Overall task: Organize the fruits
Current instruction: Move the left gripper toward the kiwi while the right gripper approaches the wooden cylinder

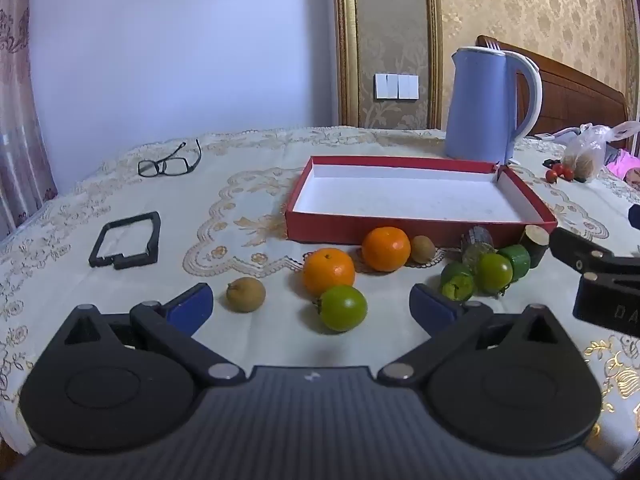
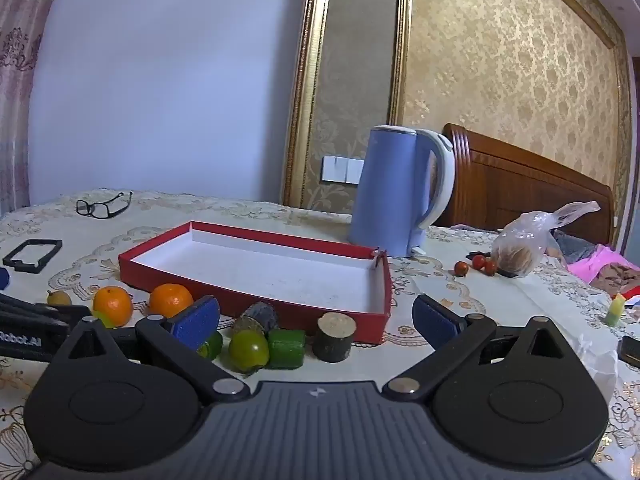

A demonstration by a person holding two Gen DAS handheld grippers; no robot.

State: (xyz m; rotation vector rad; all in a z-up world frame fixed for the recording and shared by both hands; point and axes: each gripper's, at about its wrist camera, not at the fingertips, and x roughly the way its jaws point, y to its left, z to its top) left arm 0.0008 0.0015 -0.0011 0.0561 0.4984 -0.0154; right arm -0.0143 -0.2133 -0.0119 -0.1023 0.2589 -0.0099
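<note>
Fruit sits loose on the tablecloth near the empty red cardboard tray point(image 1: 420, 228); nothing is sorted yet. Left gripper point(image 1: 312, 304) and right gripper point(image 2: 316, 320) are both spread, holding nothing. Next move, I judge: left closes on the round green fruit point(image 1: 343, 308) and lifts it into the tray.

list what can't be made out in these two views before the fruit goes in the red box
- Plastic bag contents: right wrist view, blurred by the film.
- Dark cylinder beside the red box: left wrist view, half hidden behind green fruit.
- Right tongs: left wrist view, cut off by the edge.
</note>
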